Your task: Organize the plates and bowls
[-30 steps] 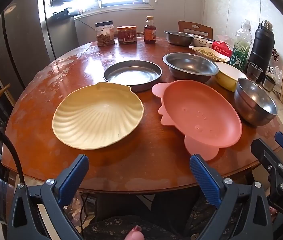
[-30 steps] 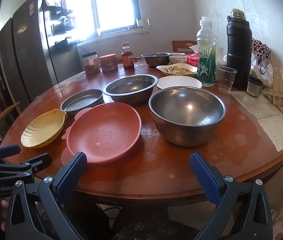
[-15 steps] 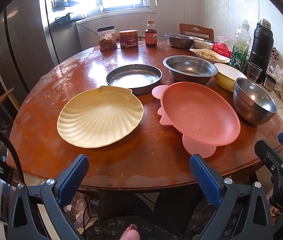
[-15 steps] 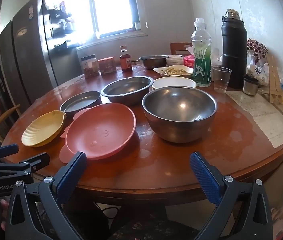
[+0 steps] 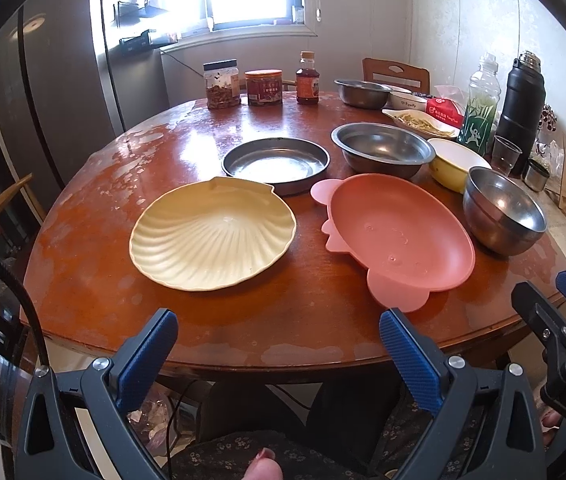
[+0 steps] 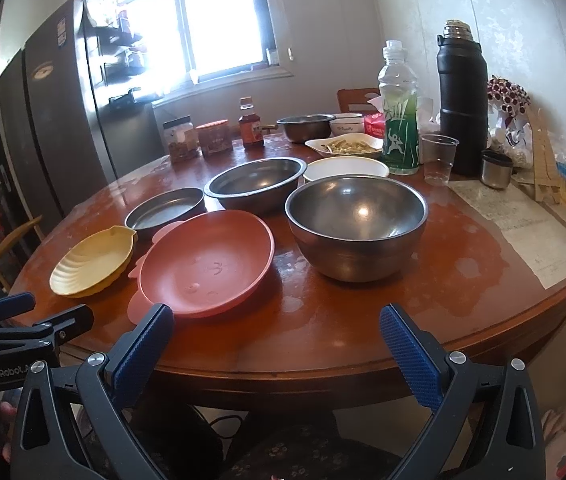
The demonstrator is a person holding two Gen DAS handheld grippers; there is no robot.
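A yellow shell-shaped plate (image 5: pixel 213 234) (image 6: pixel 93 262) lies at the front left of the round wooden table (image 5: pixel 303 320). A pink plate (image 5: pixel 397 234) (image 6: pixel 207 264) lies beside it. Behind them are a flat steel pan (image 5: pixel 275 163) (image 6: pixel 165 210), a wide steel bowl (image 5: pixel 382 151) (image 6: pixel 257 182), a deep steel bowl (image 5: pixel 503 214) (image 6: pixel 357 224) and a yellow bowl (image 5: pixel 457 162) (image 6: pixel 345 168). My left gripper (image 5: pixel 279 332) is open and empty, short of the table edge. My right gripper (image 6: pixel 277 328) (image 5: pixel 563 320) is open and empty at the front edge.
Jars (image 5: pixel 222 90) and a sauce bottle (image 5: pixel 308 78) stand at the back. A green drink bottle (image 6: pixel 398 112), black flask (image 6: pixel 462 100), plastic cup (image 6: pixel 438 158), food dish (image 6: pixel 345 146) and another steel bowl (image 6: pixel 306 127) crowd the back right. A fridge (image 6: pixel 59 128) stands left.
Both grippers have drawn back and risen a little from the table; the dishes look smaller and farther. Nothing on the table has moved.
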